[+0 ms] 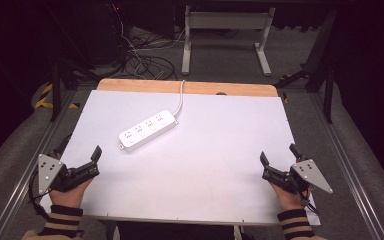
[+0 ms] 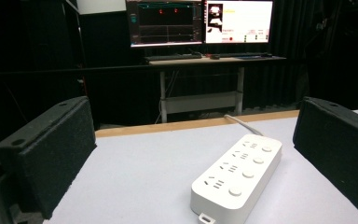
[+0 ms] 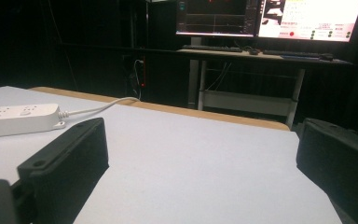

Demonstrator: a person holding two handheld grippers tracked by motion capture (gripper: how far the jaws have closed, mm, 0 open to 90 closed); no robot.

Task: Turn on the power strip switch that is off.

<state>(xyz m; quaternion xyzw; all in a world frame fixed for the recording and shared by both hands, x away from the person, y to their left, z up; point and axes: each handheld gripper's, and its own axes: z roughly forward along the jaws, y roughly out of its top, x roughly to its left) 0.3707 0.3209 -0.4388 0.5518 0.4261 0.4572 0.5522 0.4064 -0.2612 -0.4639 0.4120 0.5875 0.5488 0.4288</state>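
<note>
On the table (image 1: 195, 165): power strip (image 1: 147, 130) untouched.
Left gripper (image 1: 82, 157) and right gripper (image 1: 279, 159) released (no task step visibly begun).

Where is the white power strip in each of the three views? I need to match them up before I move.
High view: power strip lies left of centre on the table, angled, cord running to the far edge.
Left gripper view: low, right of centre, between the open fingers.
Right gripper view: at the left edge.
Shared landmark: the table's wooden far edge.
</note>
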